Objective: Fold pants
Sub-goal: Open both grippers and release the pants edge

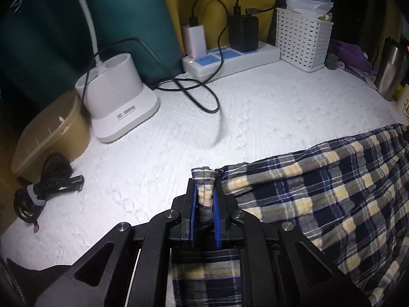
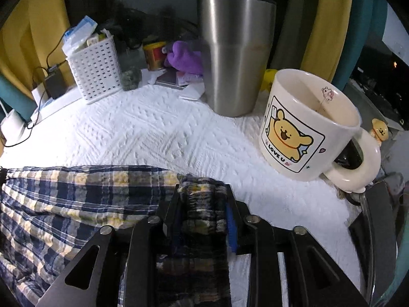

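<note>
The plaid pants (image 1: 319, 192), navy, white and yellow, lie on the white textured cloth (image 1: 255, 117) that covers the table. In the left wrist view they spread to the right of my left gripper (image 1: 204, 184), which is shut on a narrow pinch of their corner between blue pads. In the right wrist view the pants (image 2: 76, 192) stretch to the left, and my right gripper (image 2: 203, 189) is shut on a thick bunch of the fabric at their other corner. The held edge runs between both grippers, just above the table.
To the left stand a white lamp base (image 1: 120, 97), a power strip (image 1: 230, 58) with chargers and loose cables, a tan lidded container (image 1: 51, 138) and a coiled cord (image 1: 43, 186). A white basket (image 1: 304, 41) is at the back. A steel tumbler (image 2: 235, 51) and a cartoon mug (image 2: 306, 125) stand close to the right gripper.
</note>
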`<state>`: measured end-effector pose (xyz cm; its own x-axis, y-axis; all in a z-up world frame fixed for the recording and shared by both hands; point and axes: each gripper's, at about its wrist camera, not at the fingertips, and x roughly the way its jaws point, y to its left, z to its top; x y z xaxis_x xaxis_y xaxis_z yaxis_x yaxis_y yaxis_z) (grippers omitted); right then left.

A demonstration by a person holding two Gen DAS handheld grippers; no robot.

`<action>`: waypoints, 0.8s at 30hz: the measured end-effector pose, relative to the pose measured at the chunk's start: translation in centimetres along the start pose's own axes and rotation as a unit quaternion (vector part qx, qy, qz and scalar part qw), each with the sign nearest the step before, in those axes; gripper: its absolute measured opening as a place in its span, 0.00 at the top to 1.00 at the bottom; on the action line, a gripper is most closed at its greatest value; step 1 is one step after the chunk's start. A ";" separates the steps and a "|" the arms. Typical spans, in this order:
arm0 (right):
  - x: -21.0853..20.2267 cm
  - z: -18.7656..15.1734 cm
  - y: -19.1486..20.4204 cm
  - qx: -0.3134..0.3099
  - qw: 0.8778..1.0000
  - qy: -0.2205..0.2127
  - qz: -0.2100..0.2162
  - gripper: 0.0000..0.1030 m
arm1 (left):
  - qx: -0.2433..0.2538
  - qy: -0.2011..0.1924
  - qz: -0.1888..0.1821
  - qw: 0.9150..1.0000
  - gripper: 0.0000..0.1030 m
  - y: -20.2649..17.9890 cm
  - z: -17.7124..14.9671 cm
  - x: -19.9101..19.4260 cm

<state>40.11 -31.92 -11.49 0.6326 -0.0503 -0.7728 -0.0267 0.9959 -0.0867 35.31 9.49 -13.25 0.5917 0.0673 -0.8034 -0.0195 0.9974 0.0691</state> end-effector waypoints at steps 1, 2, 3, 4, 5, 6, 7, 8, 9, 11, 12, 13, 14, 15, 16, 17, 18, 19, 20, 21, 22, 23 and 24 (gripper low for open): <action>0.1 0.0 0.0 0.001 1.000 0.004 -0.002 0.62 | -0.004 -0.003 -0.001 1.000 0.88 0.3 0.0 0.1; 0.2 0.0 0.0 0.002 1.000 0.007 -0.006 0.56 | -0.007 -0.003 0.003 1.000 0.88 0.6 0.0 0.2; 0.3 0.1 -0.1 0.003 1.000 0.008 -0.010 0.53 | -0.011 -0.003 0.010 1.000 0.88 0.9 0.0 0.4; 0.3 0.1 -0.1 0.004 1.000 0.008 -0.013 0.47 | -0.013 -0.003 0.017 1.000 0.88 1.2 0.0 0.5; 0.2 0.2 -0.1 0.005 1.000 0.007 -0.016 0.43 | -0.017 -0.001 0.026 1.000 0.88 1.5 0.1 0.6; 0.1 0.2 -0.2 0.006 1.000 0.006 -0.018 0.42 | -0.022 -0.002 0.030 0.999 0.88 1.9 0.1 0.5; -0.1 0.2 -0.2 0.005 1.000 0.004 -0.020 0.39 | -0.026 -0.004 0.029 0.999 0.88 2.2 0.4 0.3; -0.2 0.2 -0.3 0.006 1.000 0.003 -0.022 0.37 | -0.031 -0.008 0.027 0.999 0.88 2.6 0.4 0.1; -0.5 0.1 -0.4 0.006 1.000 0.002 -0.023 0.37 | -0.034 -0.011 0.027 0.999 0.88 2.9 0.4 -0.2; -1.1 0.1 -0.5 0.006 1.000 -0.003 -0.027 0.36 | -0.041 -0.013 0.031 0.999 0.87 3.4 0.3 -0.8; -1.5 0.0 -0.5 0.005 1.000 -0.005 -0.027 0.36 | -0.044 -0.014 0.027 0.999 0.86 3.7 0.1 -1.0; -1.9 -0.1 -0.6 0.003 1.000 -0.008 -0.028 0.36 | -0.044 -0.013 0.024 0.999 0.82 3.8 -0.1 -1.3; -2.4 -0.2 -0.6 0.002 1.000 -0.011 -0.029 0.36 | -0.044 -0.013 0.021 0.999 0.73 3.9 -0.3 -1.6; -2.8 -0.3 -0.7 0.002 1.000 -0.013 -0.028 0.36 | -0.044 -0.014 0.016 0.999 0.69 3.9 -0.7 -2.0; -3.2 -0.4 -0.8 0.002 0.999 -0.015 -0.028 0.36 | -0.044 -0.013 0.009 0.999 0.64 3.8 -0.9 -2.2; -3.8 -0.6 -0.8 0.000 0.999 -0.017 -0.029 0.36 | -0.045 -0.011 -0.002 0.999 0.63 3.8 -1.3 -2.4; -4.1 -0.8 -0.8 -0.001 0.999 -0.018 -0.028 0.36 | -0.045 -0.008 -0.010 0.999 0.63 3.6 -1.7 -2.7; -4.5 -1.0 -0.8 -0.003 0.999 -0.018 -0.026 0.36 | -0.046 -0.004 -0.021 0.999 0.63 3.5 -1.9 -2.7; -4.9 -1.3 -0.8 -0.005 1.000 -0.018 -0.023 0.36 | -0.045 0.002 -0.032 0.998 0.63 3.3 -2.2 -2.7; -5.1 -1.6 -0.7 -0.008 1.000 -0.016 -0.019 0.36 | -0.042 0.010 -0.042 0.998 0.63 3.1 -2.6 -2.7; -5.3 -1.9 -0.5 -0.011 1.000 -0.013 -0.014 0.36 | -0.038 0.015 -0.047 0.998 0.63 2.9 -3.0 -2.8; -5.2 -2.3 -0.4 -0.015 1.000 -0.008 -0.007 0.36 | -0.032 0.022 -0.048 0.998 0.63 2.6 -3.5 -2.6; -5.2 -2.6 -0.2 -0.018 1.000 -0.004 -0.005 0.36 | -0.026 0.029 -0.045 0.998 0.63 2.3 -3.9 -2.3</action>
<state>34.78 -32.09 -9.09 0.6387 -0.0594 -0.7672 -0.0489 0.9919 -0.1175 30.72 11.75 -13.53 0.5446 -0.0237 -0.8384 -0.0106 0.9993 -0.0351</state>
